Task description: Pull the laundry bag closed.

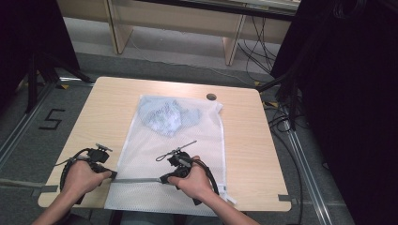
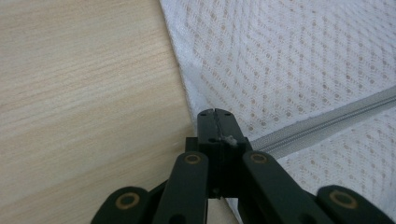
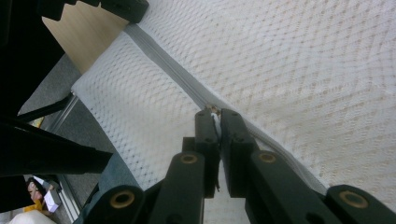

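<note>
A pale wooden rectangular table (image 1: 103,112) fills the middle of the high view. On it, centre frame, lies a white mesh laundry bag (image 1: 197,140) with a light blue crumpled garment (image 1: 164,117) inside its upper part. The grey zipper (image 1: 136,180) crosses the bag's lower edge. At lower left the left gripper (image 1: 110,174) is clenched on the bag's zipper end; at lower centre the right gripper (image 1: 163,178) is clamped on the small zipper pull (image 3: 214,110).

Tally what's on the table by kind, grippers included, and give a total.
Mesh laundry bag: 1
Light blue garment inside the bag: 1
Grey zipper across the bag: 1
Handheld grippers: 2, left gripper and right gripper, both on the zipper line
Total: 5
</note>
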The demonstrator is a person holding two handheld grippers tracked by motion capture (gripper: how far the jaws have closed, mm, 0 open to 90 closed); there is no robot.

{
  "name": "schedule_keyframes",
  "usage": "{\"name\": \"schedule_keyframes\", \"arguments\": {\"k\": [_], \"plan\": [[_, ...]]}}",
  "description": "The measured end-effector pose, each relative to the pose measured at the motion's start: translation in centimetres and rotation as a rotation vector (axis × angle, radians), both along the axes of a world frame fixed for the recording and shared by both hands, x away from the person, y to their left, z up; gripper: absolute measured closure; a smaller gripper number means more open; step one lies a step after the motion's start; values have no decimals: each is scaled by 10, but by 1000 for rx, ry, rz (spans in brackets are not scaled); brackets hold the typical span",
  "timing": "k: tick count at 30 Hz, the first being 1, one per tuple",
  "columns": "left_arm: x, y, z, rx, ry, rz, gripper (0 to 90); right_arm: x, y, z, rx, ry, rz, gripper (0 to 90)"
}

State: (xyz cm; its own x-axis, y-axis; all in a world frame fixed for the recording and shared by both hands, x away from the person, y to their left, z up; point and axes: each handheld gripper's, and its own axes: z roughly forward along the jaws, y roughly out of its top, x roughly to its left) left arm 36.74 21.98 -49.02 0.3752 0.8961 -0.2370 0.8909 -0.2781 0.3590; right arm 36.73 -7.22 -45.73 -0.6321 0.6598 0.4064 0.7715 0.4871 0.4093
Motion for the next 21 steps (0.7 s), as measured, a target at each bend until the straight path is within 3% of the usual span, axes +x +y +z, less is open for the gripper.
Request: {"name": "schedule_keyframes", "arguments": {"k": [1, 7, 10, 11, 14, 21], "plan": [[0, 0, 0, -1, -1, 4, 900, 0, -1, 0, -21, 2, -6, 871], [0, 0, 0, 1, 1, 1, 900, 0, -3, -1, 7, 0, -1, 871], [0, -1, 0, -4, -5, 14, 900, 0, -4, 0, -6, 17, -13, 871], [0, 0, 0, -1, -1, 5, 899, 1, -6, -1, -12, -10, -4, 871], [0, -1, -1, -4, -5, 13, 900, 0, -5, -1, 12, 3, 0, 871], [0, -1, 0, -2, 0, 8, 900, 0, -8, 0, 7, 9, -20, 871]]}}
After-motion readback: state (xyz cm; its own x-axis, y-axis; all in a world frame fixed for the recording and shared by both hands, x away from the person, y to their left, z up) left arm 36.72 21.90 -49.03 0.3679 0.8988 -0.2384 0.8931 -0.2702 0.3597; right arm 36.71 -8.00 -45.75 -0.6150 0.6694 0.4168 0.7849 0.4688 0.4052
